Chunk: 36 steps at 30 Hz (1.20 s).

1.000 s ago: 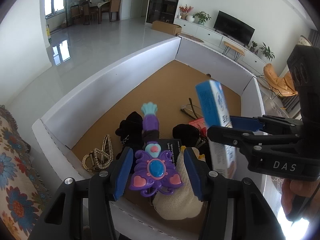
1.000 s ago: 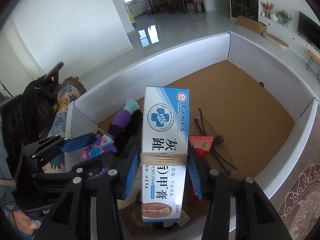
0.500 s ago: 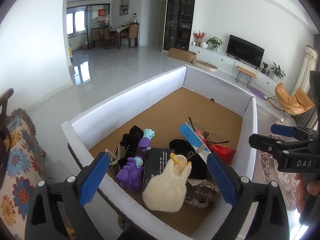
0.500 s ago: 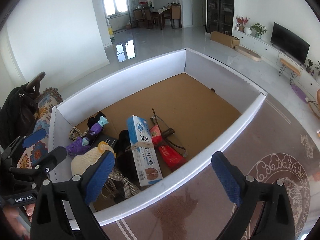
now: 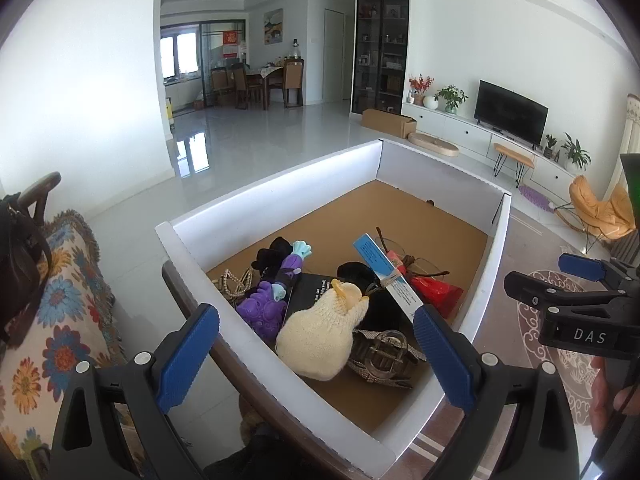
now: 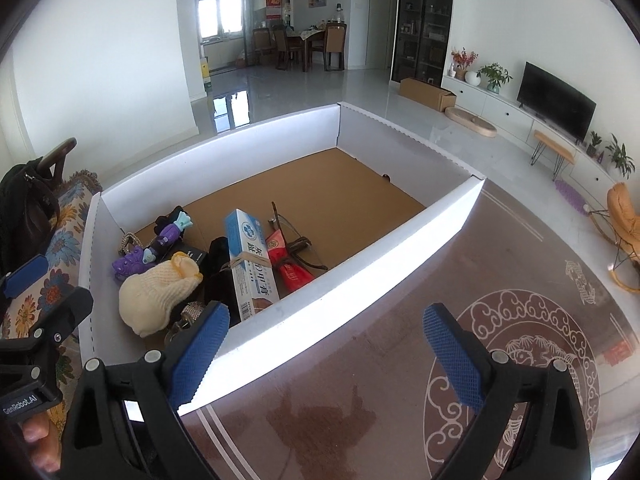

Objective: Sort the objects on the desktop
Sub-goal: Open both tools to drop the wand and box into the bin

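Blue-white carton (image 6: pixel 250 258) is seen lying in the white tray (image 6: pixel 360 276), ahead of both grippers, between purple toy (image 5: pixel 276 294) and red packet (image 6: pixel 288 264). Left gripper (image 5: pixel 316 354) and right gripper (image 6: pixel 326 354) are held wide apart, nothing gripped.

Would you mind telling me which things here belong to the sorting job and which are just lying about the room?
Part of the job:
- white box
- purple toy wand
- ointment carton
- cream knitted pouch
- glasses
- red packet
- bead chain
- hair clip

Just lying about:
- patterned rug
- cardboard carton
- television
- orange chair
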Tool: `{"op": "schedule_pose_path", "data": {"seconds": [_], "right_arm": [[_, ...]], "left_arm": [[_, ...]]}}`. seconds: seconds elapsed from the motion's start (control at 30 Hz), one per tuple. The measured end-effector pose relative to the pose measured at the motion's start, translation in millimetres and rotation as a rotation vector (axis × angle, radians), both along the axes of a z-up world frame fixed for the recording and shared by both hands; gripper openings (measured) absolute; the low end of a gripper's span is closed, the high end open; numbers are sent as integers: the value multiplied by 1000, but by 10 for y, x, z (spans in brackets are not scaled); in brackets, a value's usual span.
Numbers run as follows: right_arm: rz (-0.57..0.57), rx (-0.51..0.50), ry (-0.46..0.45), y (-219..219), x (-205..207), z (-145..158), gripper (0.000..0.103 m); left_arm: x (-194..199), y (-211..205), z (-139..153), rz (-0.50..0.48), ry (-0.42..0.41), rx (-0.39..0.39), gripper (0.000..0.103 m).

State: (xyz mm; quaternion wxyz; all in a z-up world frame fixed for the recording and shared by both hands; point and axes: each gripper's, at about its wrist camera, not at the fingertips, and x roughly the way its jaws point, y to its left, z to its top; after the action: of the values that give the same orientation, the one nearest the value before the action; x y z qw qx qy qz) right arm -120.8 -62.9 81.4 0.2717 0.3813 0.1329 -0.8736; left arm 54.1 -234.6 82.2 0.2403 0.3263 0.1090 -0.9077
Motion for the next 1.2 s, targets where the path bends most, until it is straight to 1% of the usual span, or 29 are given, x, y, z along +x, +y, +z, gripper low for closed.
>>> {"op": "schedule_pose_path", "data": {"seconds": [0.1,0.17,0.23,0.27,0.33,0.4,0.47,0.57,0.63,0.77,0.83,1.1,1.2], "right_arm": [[-29,23,26,-25,-14,35,98],[-35,56,45,-67,-17,55,98],[-24,70,75,-104,6,81,98],[-1,52,85,-108,32,101,98],[42,-17,89,-98,66,138,98],[69,-66,83,-112,83,154,98],[71,-51,73,-172,65,133,98],[77,-24,42,-261,30,80,98],[73,-6,24,-299,16,54,98],[71,-2,10,-320,13,29,98],[73,0,9,-316,13,14,98],[63,8,-6,-298,-57,-55,98],[64,10,-5,-320,-78,-48,98]], "left_arm": [[25,-42,16,7,6,46,99],[43,-45,24,14,6,42,99],[48,-41,45,22,4,12,99],[49,-32,57,26,1,-8,99],[29,-11,80,33,-21,-55,99],[-19,9,78,31,-73,-90,99],[-60,21,72,13,-108,-103,99],[-48,33,102,27,-113,-122,99],[-31,18,124,31,-105,-107,99],[1,-65,144,25,-70,-14,99],[0,-104,147,31,-61,16,99],[-52,-111,163,25,-58,19,99],[-81,-124,148,8,-59,50,99]]}}
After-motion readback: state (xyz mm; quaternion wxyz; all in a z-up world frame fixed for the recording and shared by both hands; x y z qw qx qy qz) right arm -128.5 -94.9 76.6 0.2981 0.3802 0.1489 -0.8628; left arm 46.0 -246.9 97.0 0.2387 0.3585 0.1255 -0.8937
